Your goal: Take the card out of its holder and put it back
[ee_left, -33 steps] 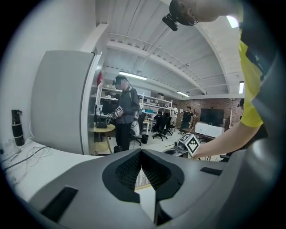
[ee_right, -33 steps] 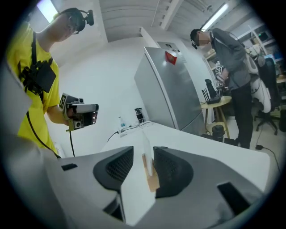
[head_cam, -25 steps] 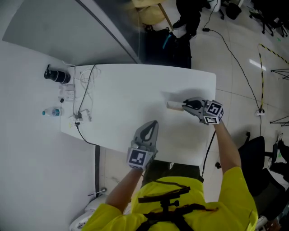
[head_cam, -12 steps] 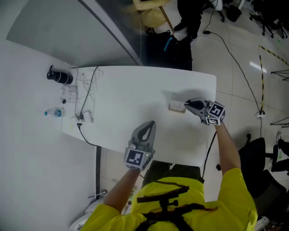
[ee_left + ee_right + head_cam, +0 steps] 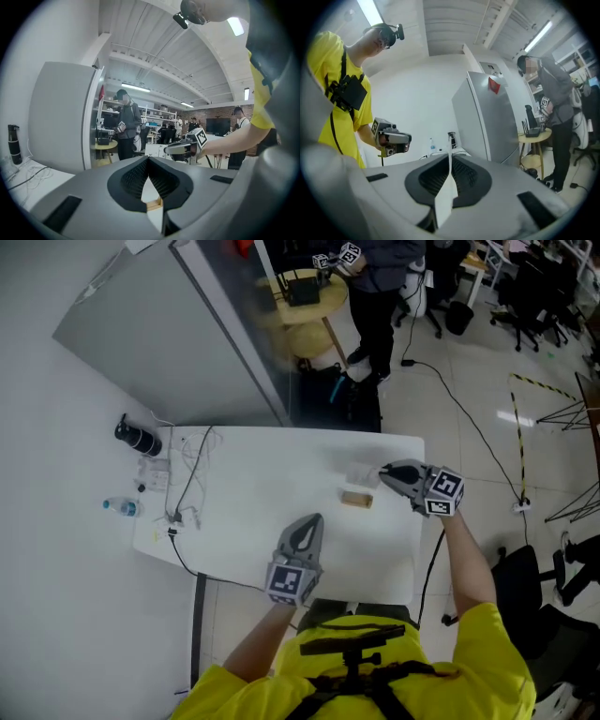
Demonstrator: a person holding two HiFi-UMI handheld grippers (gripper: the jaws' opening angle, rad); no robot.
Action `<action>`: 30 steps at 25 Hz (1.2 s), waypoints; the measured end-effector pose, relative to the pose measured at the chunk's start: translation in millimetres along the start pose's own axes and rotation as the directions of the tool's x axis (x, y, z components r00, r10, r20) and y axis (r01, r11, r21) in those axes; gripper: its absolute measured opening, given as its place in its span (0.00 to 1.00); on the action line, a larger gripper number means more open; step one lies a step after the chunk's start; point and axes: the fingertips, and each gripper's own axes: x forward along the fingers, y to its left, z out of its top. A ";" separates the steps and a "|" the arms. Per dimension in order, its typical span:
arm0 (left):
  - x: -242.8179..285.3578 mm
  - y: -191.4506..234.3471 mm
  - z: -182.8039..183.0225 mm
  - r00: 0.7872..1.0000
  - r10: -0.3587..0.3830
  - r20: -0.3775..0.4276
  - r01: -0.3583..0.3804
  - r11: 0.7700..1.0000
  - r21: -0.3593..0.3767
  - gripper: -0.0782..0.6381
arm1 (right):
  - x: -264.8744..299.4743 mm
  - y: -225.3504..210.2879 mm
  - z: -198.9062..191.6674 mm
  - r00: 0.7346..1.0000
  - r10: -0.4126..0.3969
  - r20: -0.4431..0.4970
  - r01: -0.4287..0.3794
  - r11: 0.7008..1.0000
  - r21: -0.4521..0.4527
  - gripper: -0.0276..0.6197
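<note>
well, the white surface (image 5: 253,474) is the biggest thing here, and both grippers are held over it. the left gripper (image 5: 314,518) has its fingers (image 5: 133,176) brought together at the tips with nothing between them. below and beyond them only the surface and the holder show. the right gripper (image 5: 383,472) has fingers (image 5: 466,180) that have just been closing, and they pinch the card edge-on, one ribbed pad on each face.

the holder (image 5: 356,500) is a small pale wooden block. it lies on the surface below and just beside the right fingertips, between them and the left fingertips, apart from both. i judge it light enough to skid or tip if a card goes in at a slant, so the left fingers may need to steady it by its ends.

the card (image 5: 446,190) sits between the right fingers, clear of the holder, its far edge poking out past the tips. i judge it very light, thin, smooth and a little springy. it can swivel in a loose pinch and bow if rammed. it is best pinched flat across both faces near one edge, leaving the opposite edge free for the slot. it looks plain white, shows no print, and appears only as a narrow sliver.
</note>
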 end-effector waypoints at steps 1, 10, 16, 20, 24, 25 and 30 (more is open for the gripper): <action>-1.8 -0.9 5.6 1.000 -0.003 0.013 0.003 1.000 0.004 0.10 | -3.9 3.0 16.1 1.000 -0.005 0.012 0.005 1.000 -0.016 0.07; -24.3 -2.4 21.2 0.998 -0.017 0.067 0.018 1.000 -0.004 0.10 | -27.3 35.2 105.4 0.997 -0.020 0.075 0.030 0.991 -0.129 0.07; -29.4 -11.2 27.5 0.996 -0.037 0.085 0.038 0.999 -0.011 0.10 | -29.1 51.9 111.0 0.997 -0.011 0.074 0.022 0.989 -0.150 0.07; -30.0 -21.6 28.5 0.995 -0.054 0.083 0.054 0.999 0.010 0.10 | -33.1 58.5 112.0 0.997 -0.002 0.080 0.015 0.988 -0.155 0.07; -30.8 -23.2 31.0 0.995 -0.048 0.093 0.048 0.999 -0.004 0.10 | -36.2 59.6 110.8 0.997 -0.005 0.082 0.018 0.989 -0.150 0.07; -31.0 -22.8 31.8 0.994 -0.046 0.096 0.047 0.999 -0.006 0.10 | -36.2 59.6 110.7 0.997 -0.005 0.083 0.017 0.989 -0.150 0.07; -30.3 -20.4 33.2 0.995 -0.051 0.090 0.051 0.999 0.005 0.10 | -35.3 59.3 110.7 0.997 -0.008 0.082 0.019 0.989 -0.145 0.07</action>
